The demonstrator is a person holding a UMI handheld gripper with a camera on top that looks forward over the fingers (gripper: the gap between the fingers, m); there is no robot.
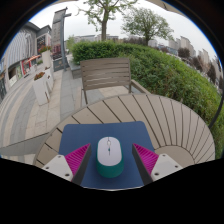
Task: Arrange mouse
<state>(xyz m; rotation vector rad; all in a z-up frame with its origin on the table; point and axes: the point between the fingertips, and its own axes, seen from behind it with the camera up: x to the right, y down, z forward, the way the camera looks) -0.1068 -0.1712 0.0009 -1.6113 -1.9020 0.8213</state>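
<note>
Gripper view: mouse point(109, 152) lying on the blue mouse mat point(108, 135), between the spread fingers.

Gripper point(109, 158) is standing released, pink pads point(77, 156) flanking the mouse with gaps either side. It is sitting near the mat's near edge, atop the round slatted table point(165, 115). Judging by this, the grasp is being set up; next the fingers need closing squarely on the mouse's sides.

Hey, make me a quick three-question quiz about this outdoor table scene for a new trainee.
1. True or false: the mouse lies on the blue mat.
2. Where is the mouse relative to the claw? A) between its fingers, gaps at both sides B) far beyond them C) squeezed by both pads
3. What stands beyond the slatted round table, before the hedge?

Key: 1 true. 2 A. 3 A wooden chair.
</note>
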